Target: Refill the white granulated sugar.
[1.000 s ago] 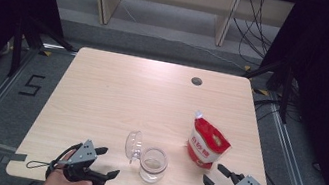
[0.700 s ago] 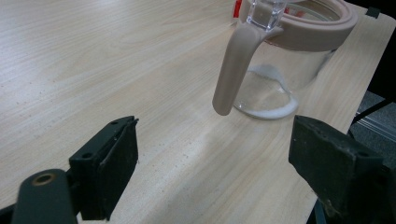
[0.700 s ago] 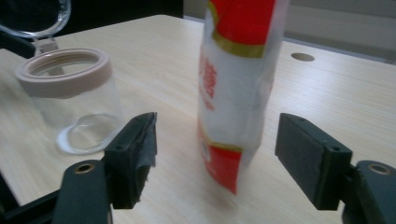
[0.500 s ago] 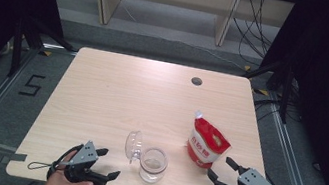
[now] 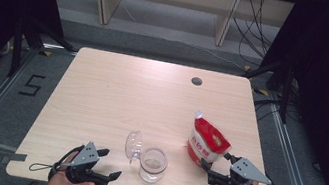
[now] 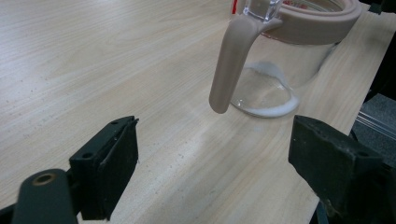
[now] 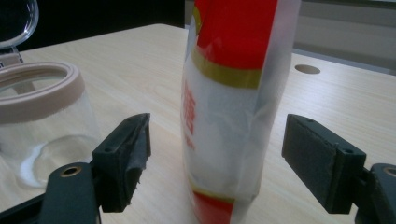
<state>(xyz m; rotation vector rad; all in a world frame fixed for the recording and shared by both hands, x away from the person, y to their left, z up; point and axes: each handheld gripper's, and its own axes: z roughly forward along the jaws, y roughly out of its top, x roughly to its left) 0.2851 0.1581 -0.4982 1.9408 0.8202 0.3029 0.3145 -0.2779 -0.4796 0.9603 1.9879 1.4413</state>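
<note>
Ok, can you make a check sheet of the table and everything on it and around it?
Surface: wooden table, round hole near far edge.
Job's things: red and white pouch standing upright; glass jar with lid flipped open, some white stuff at its bottom.
Clutter: nothing seen.
Grippers: left tool open, apart from jar; right tool open, its jaws just widened, either side of pouch, not pressing.
Cables: black ones trail from both tools; more on floor behind.
Surroundings: grey floor, shelf frame, dark curtains.
</note>
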